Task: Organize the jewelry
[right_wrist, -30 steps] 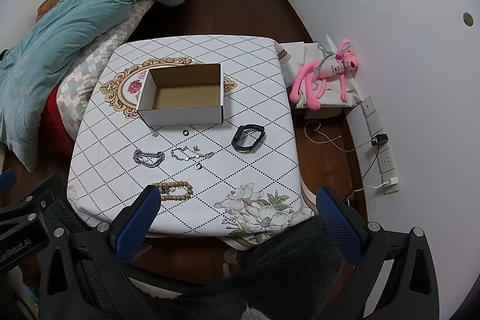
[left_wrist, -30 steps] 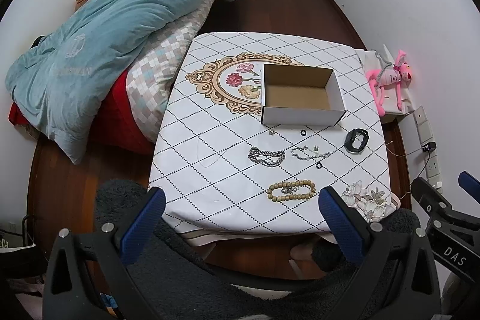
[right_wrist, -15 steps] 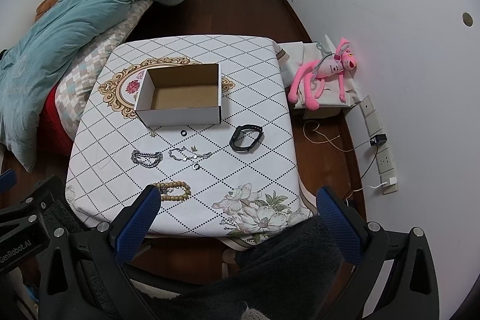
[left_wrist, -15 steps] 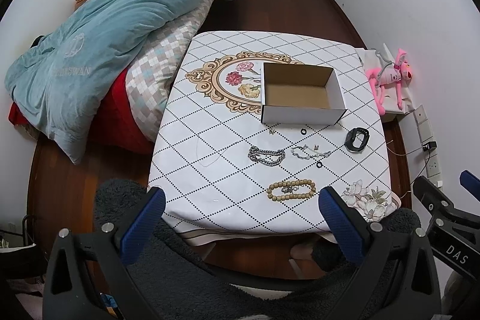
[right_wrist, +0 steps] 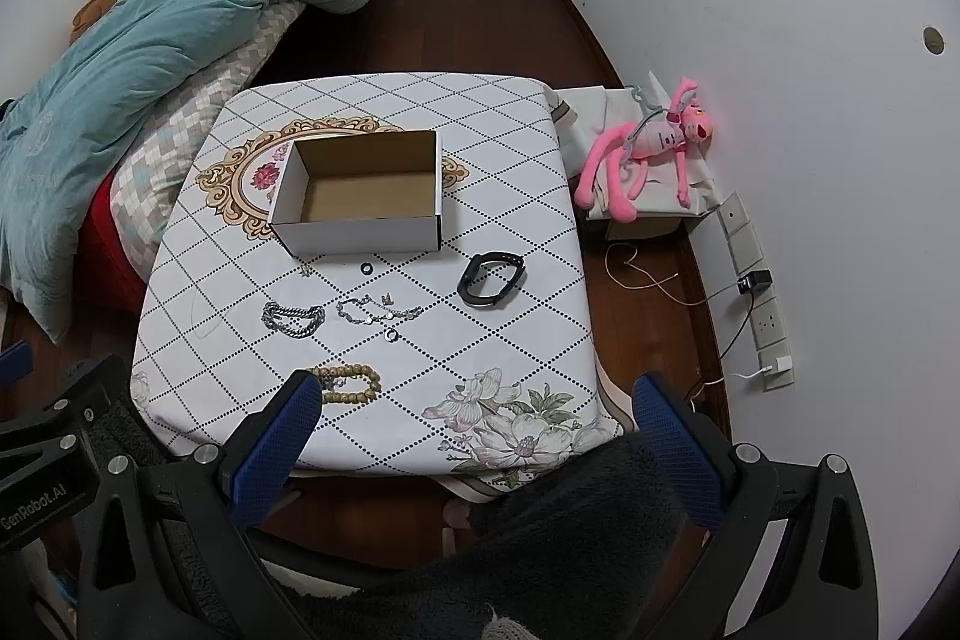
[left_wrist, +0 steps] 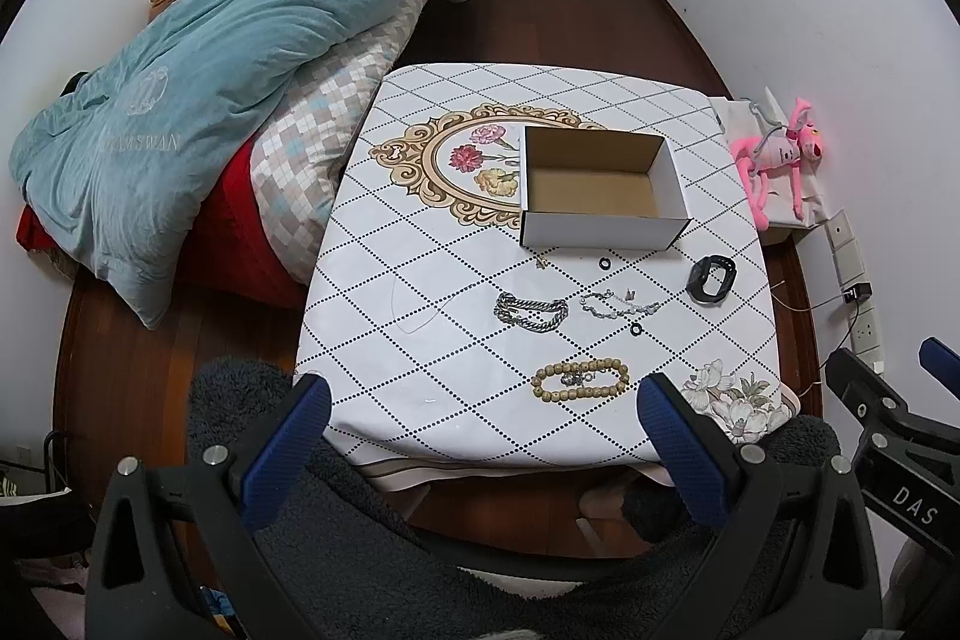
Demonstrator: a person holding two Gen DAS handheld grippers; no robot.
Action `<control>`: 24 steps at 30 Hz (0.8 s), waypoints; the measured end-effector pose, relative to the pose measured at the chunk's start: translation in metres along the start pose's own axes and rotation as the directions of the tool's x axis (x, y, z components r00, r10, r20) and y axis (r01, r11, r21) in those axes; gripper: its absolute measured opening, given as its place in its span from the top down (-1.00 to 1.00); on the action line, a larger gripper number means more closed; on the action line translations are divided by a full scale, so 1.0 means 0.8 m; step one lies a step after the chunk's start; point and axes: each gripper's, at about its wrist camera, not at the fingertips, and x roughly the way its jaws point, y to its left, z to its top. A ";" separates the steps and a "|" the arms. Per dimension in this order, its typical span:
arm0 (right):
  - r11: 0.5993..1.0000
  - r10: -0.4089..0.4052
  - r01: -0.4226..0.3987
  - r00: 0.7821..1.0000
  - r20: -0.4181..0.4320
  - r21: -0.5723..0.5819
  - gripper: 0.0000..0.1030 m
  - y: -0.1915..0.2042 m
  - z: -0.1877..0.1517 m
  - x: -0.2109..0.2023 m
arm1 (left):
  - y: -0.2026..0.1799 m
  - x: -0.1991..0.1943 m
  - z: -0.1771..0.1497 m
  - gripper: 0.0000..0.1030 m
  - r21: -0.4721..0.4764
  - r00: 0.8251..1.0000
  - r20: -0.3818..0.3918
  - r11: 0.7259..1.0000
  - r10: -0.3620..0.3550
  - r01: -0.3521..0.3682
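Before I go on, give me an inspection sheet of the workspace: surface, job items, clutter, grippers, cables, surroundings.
Surface: table under a diamond-print cloth.
Job's things: open box, empty; on the cloth in front of it lie a bead bracelet, chain bracelet, thin bracelet, black band, two small rings.
Clutter: nothing seen.
Grippers: left gripper and right gripper both open, empty, held above the near table edge.
Cables: charger cable at the wall sockets.
Surroundings: bed with blue duvet; pink plush beside the table.
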 end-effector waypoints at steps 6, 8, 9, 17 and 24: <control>1.000 -0.002 0.002 1.000 0.002 -0.002 -1.00 0.000 0.001 -0.001 | -0.001 -0.001 0.000 -1.00 0.000 1.000 0.001 1.000 0.002 -0.002; 1.000 -0.001 0.001 1.000 0.002 0.000 -1.00 -0.001 0.001 0.000 | 0.000 -0.002 0.000 -1.00 0.000 1.000 0.001 1.000 0.001 -0.001; 1.000 -0.001 0.001 1.000 0.001 0.001 -1.00 0.000 0.001 -0.001 | -0.001 -0.001 0.000 -1.00 0.001 1.000 0.002 1.000 0.001 -0.001; 1.000 -0.003 0.003 1.000 0.003 0.000 -1.00 -0.001 0.001 -0.002 | -0.001 -0.005 0.001 -1.00 0.001 1.000 0.005 1.000 0.002 -0.002; 1.000 -0.004 0.004 1.000 0.003 0.001 -1.00 -0.003 0.002 -0.001 | -0.001 -0.007 0.002 -1.00 0.001 1.000 0.005 1.000 0.002 -0.002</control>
